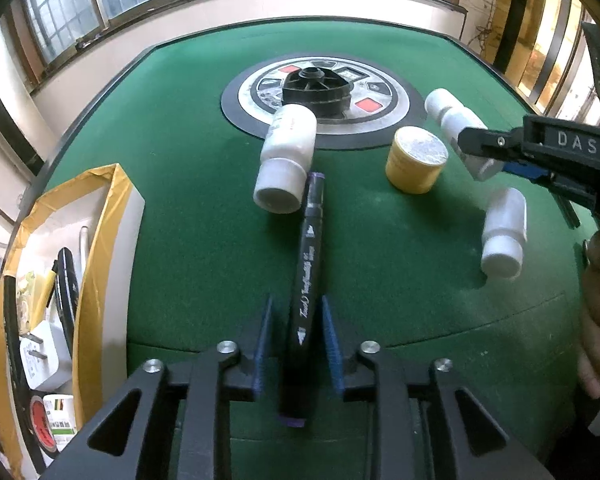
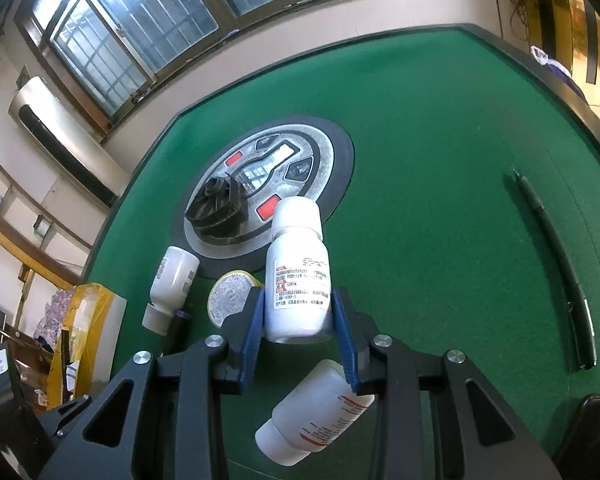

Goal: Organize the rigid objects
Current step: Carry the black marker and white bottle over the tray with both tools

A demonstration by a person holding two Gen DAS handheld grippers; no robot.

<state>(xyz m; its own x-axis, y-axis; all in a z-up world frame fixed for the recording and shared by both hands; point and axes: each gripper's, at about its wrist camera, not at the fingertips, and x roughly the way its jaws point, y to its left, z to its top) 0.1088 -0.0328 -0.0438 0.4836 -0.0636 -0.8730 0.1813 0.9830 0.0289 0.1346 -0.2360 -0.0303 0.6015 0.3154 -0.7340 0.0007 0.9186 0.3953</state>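
Left hand-held gripper [image 1: 296, 344] clamped on black marker [image 1: 306, 276] over green bench [image 1: 204, 184] — right hand-held gripper [image 2: 298, 328] gripping white pill bottle [image 2: 298, 280].

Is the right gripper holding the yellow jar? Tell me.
No, the right gripper is clamped on a white bottle; the yellow jar sits apart on the green table.

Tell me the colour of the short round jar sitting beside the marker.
The jar is yellow with a silvery-white foil top; it shows best in the left wrist view.
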